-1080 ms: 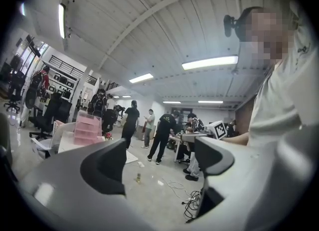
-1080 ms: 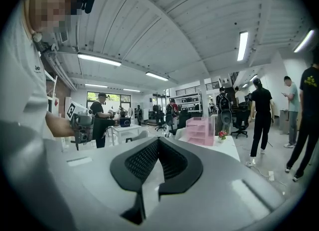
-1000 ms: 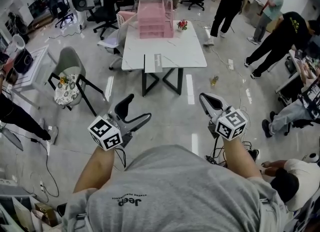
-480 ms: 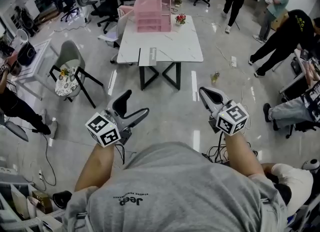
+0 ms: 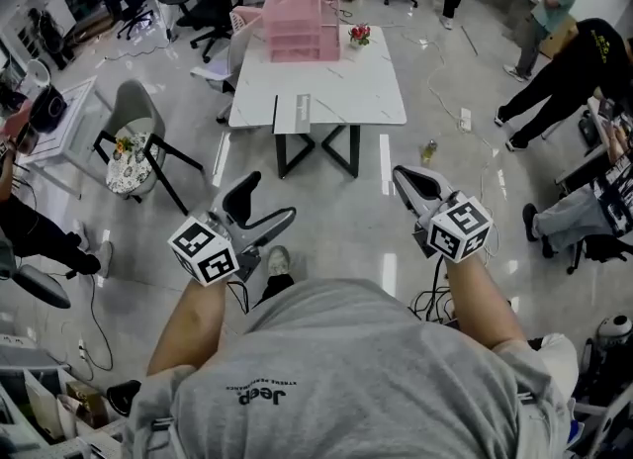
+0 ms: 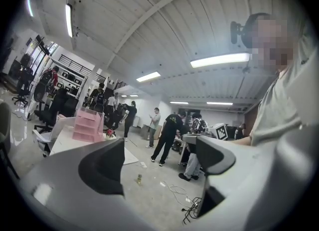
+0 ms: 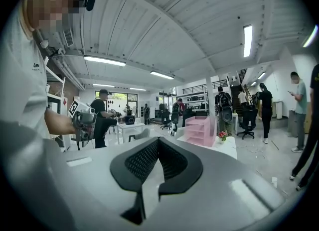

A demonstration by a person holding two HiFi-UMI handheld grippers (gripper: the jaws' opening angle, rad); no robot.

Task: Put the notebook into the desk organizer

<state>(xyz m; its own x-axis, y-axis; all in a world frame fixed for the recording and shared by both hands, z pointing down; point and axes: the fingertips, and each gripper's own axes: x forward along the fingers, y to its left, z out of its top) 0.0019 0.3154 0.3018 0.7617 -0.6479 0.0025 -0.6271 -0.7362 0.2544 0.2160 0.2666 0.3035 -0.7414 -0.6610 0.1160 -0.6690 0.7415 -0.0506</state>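
A pink desk organizer (image 5: 302, 22) with stacked trays stands at the far end of a white table (image 5: 356, 91) across the floor. A pale grey notebook (image 5: 296, 113) lies at the table's near edge, slightly overhanging it. Both grippers are held in the air close to my body, far from the table. My left gripper (image 5: 273, 197) is open with nothing between its jaws, and the organizer (image 6: 88, 125) shows small beyond it. My right gripper (image 5: 404, 178) is shut and empty; its pads (image 7: 149, 158) meet, with the organizer (image 7: 202, 130) in the distance.
A small pot of red flowers (image 5: 358, 36) stands beside the organizer. A grey chair (image 5: 134, 136) with a floral cushion is left of the table. A bottle (image 5: 428, 153) and cables (image 5: 435, 299) lie on the floor. Several people (image 5: 564, 61) stand at right.
The view has shifted a little toward the table, and a shoe now shows below the left gripper. Both grippers keep their poses and jaw states.
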